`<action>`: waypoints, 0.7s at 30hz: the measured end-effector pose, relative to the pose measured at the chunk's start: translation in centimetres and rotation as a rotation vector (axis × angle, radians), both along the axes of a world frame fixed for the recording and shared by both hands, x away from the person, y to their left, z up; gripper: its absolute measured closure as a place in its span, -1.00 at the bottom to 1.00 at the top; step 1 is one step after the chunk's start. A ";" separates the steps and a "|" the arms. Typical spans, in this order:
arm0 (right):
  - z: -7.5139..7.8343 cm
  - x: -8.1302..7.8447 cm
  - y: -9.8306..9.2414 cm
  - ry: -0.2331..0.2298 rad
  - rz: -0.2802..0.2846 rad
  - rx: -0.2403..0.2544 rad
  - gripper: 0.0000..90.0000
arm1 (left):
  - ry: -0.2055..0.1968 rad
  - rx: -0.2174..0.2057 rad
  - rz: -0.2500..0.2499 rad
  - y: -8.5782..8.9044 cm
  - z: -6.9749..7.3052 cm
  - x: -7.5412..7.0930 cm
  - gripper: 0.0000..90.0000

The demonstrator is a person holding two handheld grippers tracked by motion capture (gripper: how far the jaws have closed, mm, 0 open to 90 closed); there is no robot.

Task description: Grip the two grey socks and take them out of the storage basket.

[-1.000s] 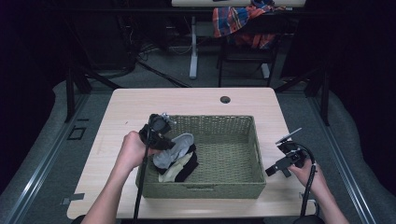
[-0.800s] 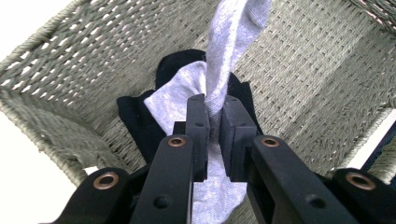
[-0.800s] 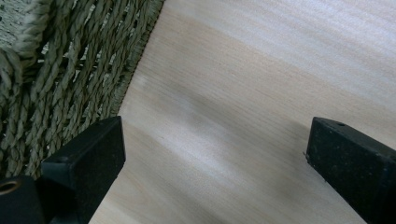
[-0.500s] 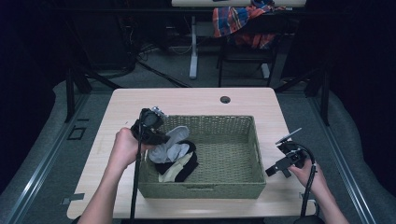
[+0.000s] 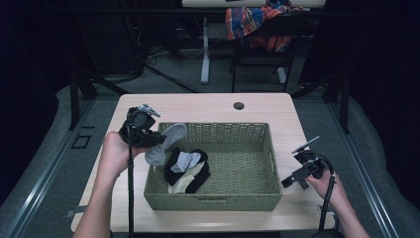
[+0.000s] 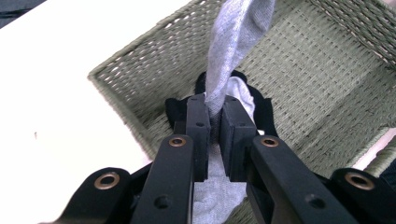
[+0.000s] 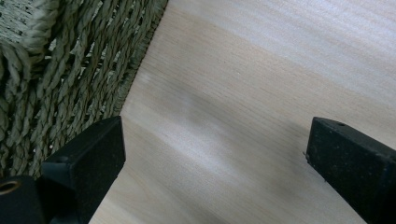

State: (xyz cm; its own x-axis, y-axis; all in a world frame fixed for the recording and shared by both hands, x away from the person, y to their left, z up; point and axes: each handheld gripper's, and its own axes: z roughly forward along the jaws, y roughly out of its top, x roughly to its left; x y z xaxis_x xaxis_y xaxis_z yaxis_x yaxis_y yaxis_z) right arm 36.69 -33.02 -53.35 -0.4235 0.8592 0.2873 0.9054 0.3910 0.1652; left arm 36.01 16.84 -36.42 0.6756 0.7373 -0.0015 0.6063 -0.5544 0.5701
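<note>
On our light wood table (image 5: pixel 208 106), our left claw (image 6: pixel 214 122) pinches the grey sock (image 6: pixel 236 42) above the basket (image 5: pixel 223 201). We should lift slowly, gripping tight. Our right claw (image 7: pixel 215 154) waits wide.

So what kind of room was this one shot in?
Probably a lab or office workspace set up for recording: a pale wooden table with a cable hole, dark surrounds with floor cables, and a chair draped with plaid cloth behind.

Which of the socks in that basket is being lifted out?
The plain grey sock, pinched in the left hand-held gripper; the black-and-white socks lie on the green wicker basket floor.
</note>
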 end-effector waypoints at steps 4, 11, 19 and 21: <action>0.0 0.0 0.0 0.001 0.004 -0.002 -0.90 | -0.015 -0.004 0.032 1.2 0.7 -0.3 0.85; 0.0 0.0 -0.1 0.006 -0.003 0.001 -0.90 | -0.030 0.015 0.099 3.2 1.1 -0.5 0.85; -0.1 0.0 -0.1 0.012 -0.001 0.005 -0.90 | -0.037 0.041 0.201 6.1 0.8 -0.4 0.85; -0.1 0.0 -0.1 0.008 -0.003 0.009 -0.90 | -0.034 0.044 0.227 6.9 0.6 -0.3 0.85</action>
State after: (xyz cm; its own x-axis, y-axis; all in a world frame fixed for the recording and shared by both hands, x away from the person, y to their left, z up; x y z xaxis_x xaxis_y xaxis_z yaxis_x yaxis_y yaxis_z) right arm 36.74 -33.11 -53.48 -0.4184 0.8577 0.2988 0.9079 0.3867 0.1616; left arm 35.70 23.74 -35.85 0.4916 0.8691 0.0542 0.6991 -0.4310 0.5706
